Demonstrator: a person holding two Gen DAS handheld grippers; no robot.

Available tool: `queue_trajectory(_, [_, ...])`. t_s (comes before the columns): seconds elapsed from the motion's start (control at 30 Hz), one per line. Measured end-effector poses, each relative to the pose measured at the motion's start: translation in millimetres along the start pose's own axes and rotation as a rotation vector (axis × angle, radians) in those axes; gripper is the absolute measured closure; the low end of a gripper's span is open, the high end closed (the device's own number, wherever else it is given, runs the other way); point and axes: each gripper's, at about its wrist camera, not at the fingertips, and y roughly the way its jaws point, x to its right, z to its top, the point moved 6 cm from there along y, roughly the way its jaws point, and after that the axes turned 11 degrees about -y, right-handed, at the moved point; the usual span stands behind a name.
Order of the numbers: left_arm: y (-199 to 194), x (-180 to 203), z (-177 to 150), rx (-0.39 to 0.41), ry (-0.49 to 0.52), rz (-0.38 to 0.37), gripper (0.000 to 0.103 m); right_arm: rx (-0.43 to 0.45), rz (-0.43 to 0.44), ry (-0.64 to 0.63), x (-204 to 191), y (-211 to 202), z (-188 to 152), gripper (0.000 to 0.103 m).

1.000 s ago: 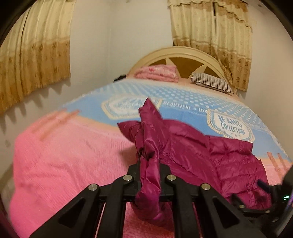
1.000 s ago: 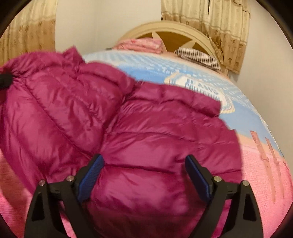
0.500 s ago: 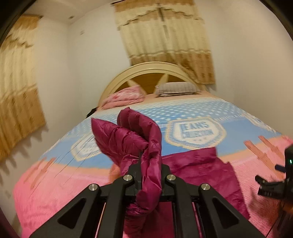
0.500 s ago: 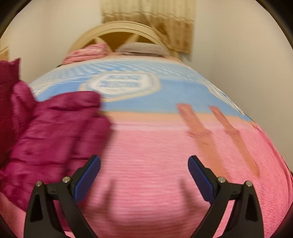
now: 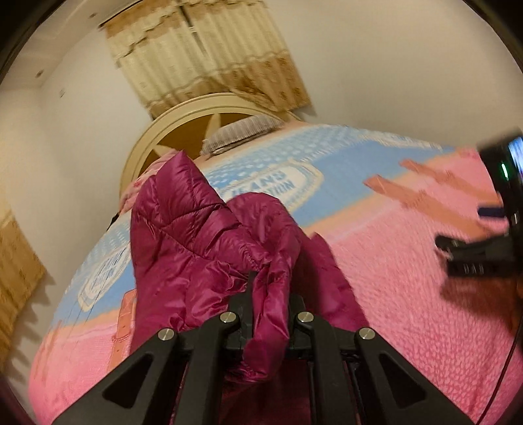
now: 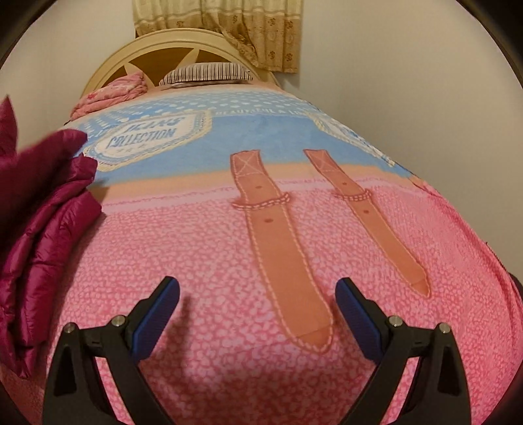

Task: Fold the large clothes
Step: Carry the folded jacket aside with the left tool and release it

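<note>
The magenta puffer jacket lies bunched at the near end of the bed, on the pink part of the bedspread, with one quilted section lifted above the rest. The left gripper is clamped on a fold of the jacket's edge; fabric spills over and below its closed jaws. In the right wrist view the jacket sits at the left margin, in stacked folds. The right gripper is clear of it, above bare bedspread, its blue pads spread wide with nothing between them; the jaws have just been opening. Printed tan straps run across the bedspread under it. Farther off are a striped pillow, a pink folded blanket, the arched headboard and a beige curtain.
</note>
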Motion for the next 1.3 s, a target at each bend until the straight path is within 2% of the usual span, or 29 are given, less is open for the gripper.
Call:
queue_trajectory(0.1, [1, 21, -16, -0.010, 0.069, -0.024, 0.096, 0.001, 0.007, -0.005, -1, 1, -1, 0.005])
queue_trajectory(0.17, [4, 27, -24, -0.005, 0.105, -0.006, 0.095, -0.007, 0.013, -0.006, -1, 2, -2, 0.005])
queue_trajectory(0.33, [3, 30, -26, -0.005, 0.130, 0.007, 0.087, -0.023, 0.025, 0.008, -1, 7, -6, 0.005])
queue_trajectory(0.43, [-8, 35, -23, -0.003, 0.149, -0.006, 0.059, -0.040, 0.031, 0.006, -1, 11, -7, 0.005])
queue_trajectory(0.47, [-15, 38, -23, 0.008, 0.159, -0.015, 0.045, -0.044, 0.033, 0.006, -1, 11, -8, 0.005])
queue_trajectory(0.5, [-22, 40, -24, 0.020, 0.170, -0.020, 0.035, -0.045, 0.034, 0.008, -1, 11, -8, 0.005])
queue_trajectory(0.6, [-48, 44, -31, 0.054, 0.226, -0.052, 0.025, -0.049, 0.043, 0.014, 0, 12, -9, 0.005])
queue_trajectory(0.7, [-70, 32, -38, 0.066, 0.229, -0.055, 0.025, -0.055, 0.049, 0.017, 0, 13, -10, 0.005])
queue_trajectory(0.8, [-91, -10, -41, 0.077, 0.150, -0.034, 0.025, -0.048, 0.052, 0.021, 1, 12, -9, 0.005])
queue_trajectory(0.9, [-90, -70, -47, 0.057, 0.051, 0.074, 0.025, -0.036, 0.047, 0.024, 2, 8, -7, 0.007])
queue_trajectory(0.97, [-86, -120, -54, 0.030, -0.048, 0.157, 0.025, -0.006, 0.077, 0.052, 0, 1, -2, 0.019])
queue_trajectory(1.03, [-77, -167, -56, 0.004, -0.151, 0.239, 0.025, 0.011, 0.110, 0.066, -8, -7, 7, 0.023])
queue_trajectory(1.13, [-53, -245, -58, -0.057, -0.374, 0.406, 0.024, 0.071, 0.147, 0.060, -26, -28, 36, 0.023])
queue_trajectory(1.27, [-12, -298, -58, -0.120, -0.625, 0.493, 0.023, 0.173, 0.236, 0.035, -72, -68, 98, 0.023])
queue_trajectory(1.3, [0, -302, -55, -0.132, -0.682, 0.490, 0.024, 0.189, 0.268, 0.031, -87, -76, 114, 0.023])
